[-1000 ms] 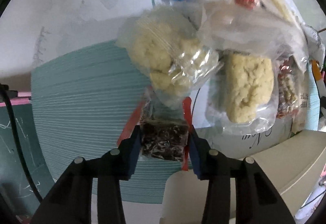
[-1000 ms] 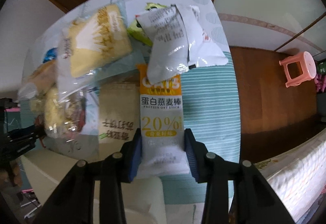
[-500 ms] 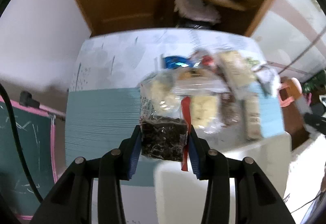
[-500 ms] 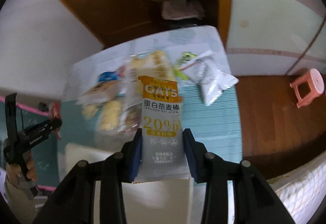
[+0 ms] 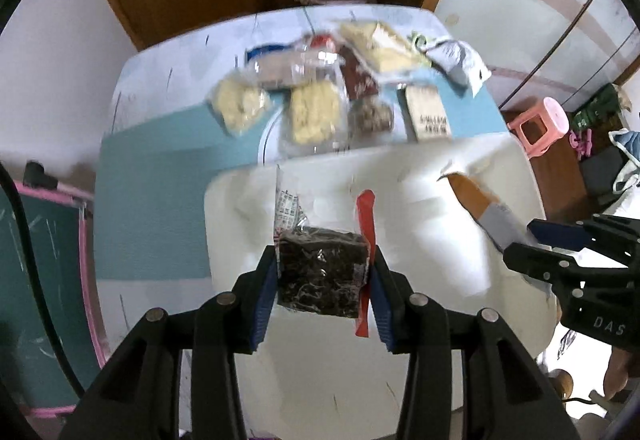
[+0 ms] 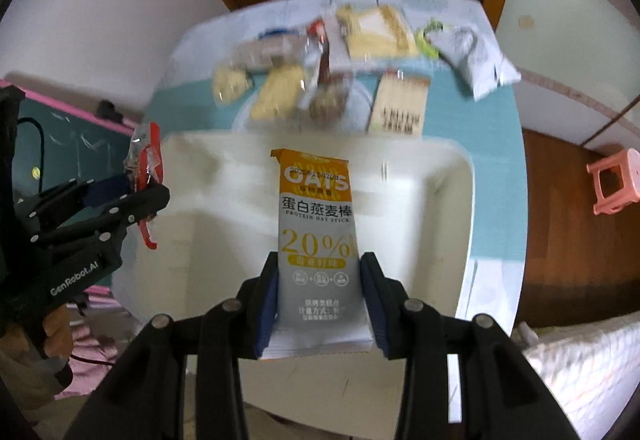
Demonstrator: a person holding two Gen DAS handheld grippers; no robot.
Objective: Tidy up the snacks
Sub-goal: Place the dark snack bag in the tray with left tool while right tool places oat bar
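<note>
My left gripper (image 5: 325,274) hangs over a white bin (image 5: 420,199), pointing steeply down. Between its blue pads is a clear pack of dark seaweed-like snack (image 5: 322,282) with a red edge; the pads still touch it while the jaws are opening. My right gripper (image 6: 319,282) is beside it over the same white bin (image 6: 224,224). It has an orange and grey oat bar (image 6: 316,224) upright between its pads, which also touch it as the jaws are opening. Each gripper shows at the edge of the other's view.
Several bagged snacks (image 5: 316,91) lie in a pile on the teal cloth of the table (image 5: 152,175) beyond the bin. A pink stool (image 6: 616,179) stands on the wooden floor to the right. A pink-framed chalkboard (image 5: 40,280) is at the left and a bed (image 6: 580,360) at the lower right.
Both grippers have risen and drawn back from the snack pile to above the white bin, each carrying its pack. The pile now looks smaller and farther away.
</note>
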